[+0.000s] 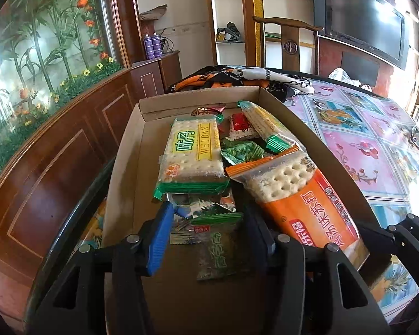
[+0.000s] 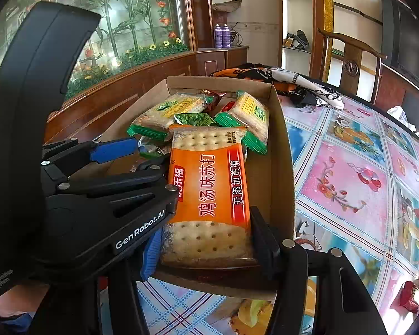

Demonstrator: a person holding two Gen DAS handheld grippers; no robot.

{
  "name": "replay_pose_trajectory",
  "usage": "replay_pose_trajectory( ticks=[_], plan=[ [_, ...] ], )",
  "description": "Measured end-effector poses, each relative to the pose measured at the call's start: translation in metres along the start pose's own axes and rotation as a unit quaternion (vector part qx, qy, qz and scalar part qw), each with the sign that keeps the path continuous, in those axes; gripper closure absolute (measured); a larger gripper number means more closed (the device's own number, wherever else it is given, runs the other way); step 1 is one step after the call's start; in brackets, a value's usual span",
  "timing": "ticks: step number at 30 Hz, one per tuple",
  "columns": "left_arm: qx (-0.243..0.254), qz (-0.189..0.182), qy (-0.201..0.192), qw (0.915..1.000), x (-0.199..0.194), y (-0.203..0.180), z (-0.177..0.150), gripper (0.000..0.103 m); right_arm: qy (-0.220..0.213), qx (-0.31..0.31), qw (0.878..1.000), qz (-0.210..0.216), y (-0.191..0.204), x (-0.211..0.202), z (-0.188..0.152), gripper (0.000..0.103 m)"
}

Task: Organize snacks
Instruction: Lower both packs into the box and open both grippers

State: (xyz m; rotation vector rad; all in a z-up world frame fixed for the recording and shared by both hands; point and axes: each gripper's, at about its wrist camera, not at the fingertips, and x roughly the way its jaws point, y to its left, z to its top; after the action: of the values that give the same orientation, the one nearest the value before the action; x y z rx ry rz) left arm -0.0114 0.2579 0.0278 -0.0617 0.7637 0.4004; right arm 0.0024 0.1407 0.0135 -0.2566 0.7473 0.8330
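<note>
Right wrist view: right gripper (image 2: 206, 247) clamped on near end of orange cracker pack (image 2: 209, 192), pack lying lengthwise in cardboard box (image 2: 282, 167), far end toward 12 o'clock. Judged step: placing or straightening the pack among the other snacks. Next move probably calls for releasing flat, without riding onto the green cracker packs (image 2: 164, 114) at 11 o'clock.

Left wrist view: left gripper (image 1: 206, 240) spread fairly wide, straddling small green sachet (image 1: 220, 248); contact unclear. Orange pack at 2 o'clock, just beside right finger.
</note>
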Motion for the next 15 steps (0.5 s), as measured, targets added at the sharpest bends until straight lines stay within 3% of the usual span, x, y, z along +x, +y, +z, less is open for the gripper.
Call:
replay_pose_trajectory(
  ticks=[7,9,15],
  plan=[
    [0.003,-0.003,0.001,1.0,0.0013,-0.0012,-0.0004,0.041,-0.002,-0.005,1.0,-0.001,0.0015,-0.0016,-0.0014,0.034],
    [0.004,-0.005,-0.001,1.0,0.0009,-0.002,-0.0015,0.04,-0.003,-0.005,1.0,0.0,0.0014,-0.0022,-0.002,0.026],
    [-0.01,-0.012,-0.017,0.9997,-0.0048,0.0017,-0.0015,0.038,-0.009,0.007,1.0,0.004,-0.002,-0.0076,-0.004,0.026]
  ],
)
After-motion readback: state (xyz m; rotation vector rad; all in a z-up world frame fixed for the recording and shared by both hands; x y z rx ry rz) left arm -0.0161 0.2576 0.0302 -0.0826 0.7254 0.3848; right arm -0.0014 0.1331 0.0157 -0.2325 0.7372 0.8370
